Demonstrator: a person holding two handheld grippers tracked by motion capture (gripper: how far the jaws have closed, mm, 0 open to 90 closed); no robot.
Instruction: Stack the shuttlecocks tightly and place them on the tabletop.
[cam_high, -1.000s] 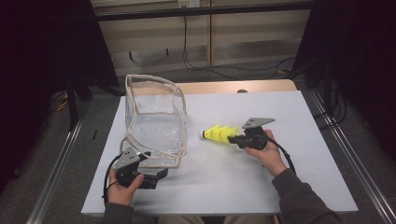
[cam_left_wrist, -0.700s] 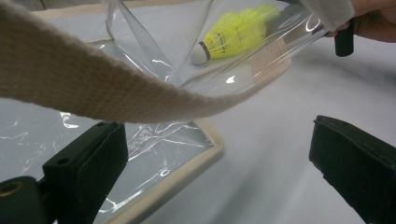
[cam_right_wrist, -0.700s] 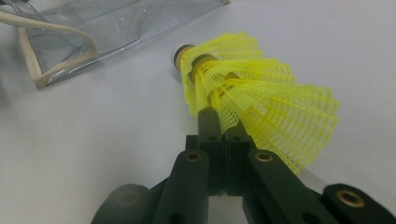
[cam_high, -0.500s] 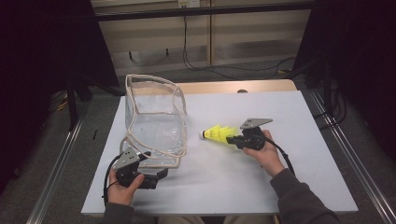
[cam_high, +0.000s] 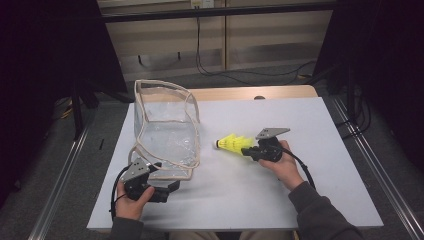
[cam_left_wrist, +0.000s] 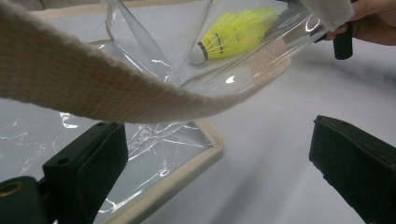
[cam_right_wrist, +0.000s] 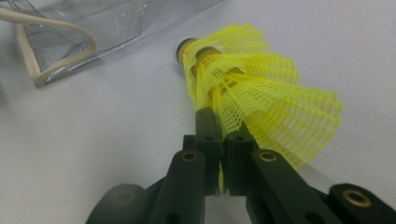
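A: Pinching the yellow shuttlecock (cam_high: 233, 143) by its mesh skirt, the right gripper (cam_high: 250, 151) has its fingers (cam_right_wrist: 208, 135) closed on it, cork end pointing toward the clear plastic bag (cam_high: 167, 131). The right gripper view shows the fingers nearly meeting, with only the thin skirt edge between them; from the high view you would not make that out.

B: And the left gripper (cam_high: 167, 189)?

A: Its fingers (cam_left_wrist: 86, 163) stand wide apart, gripping nothing. In the left gripper view one finger lies just in front of the bag's lower edge and the other is out over the bare white counter (cam_high: 300, 195). That view also looks through the clear plastic at the shuttlecock beyond it, under the bag's cream webbing trim (cam_left_wrist: 93, 88).

B: So is the shuttlecock inside the bag?

A: No. The high view shows it outside, just beside the bag's right wall, above the counter and apart from the plastic. The bag stands upright with its mouth open, and I can see nothing in it.

B: Anything changed from a second ago?

A: Hardly. Both hands sit where they were, the bag keeps its shape, and the shuttlecock is at the same spot. The right fingers eased very slightly, yet they are clamped on the skirt.
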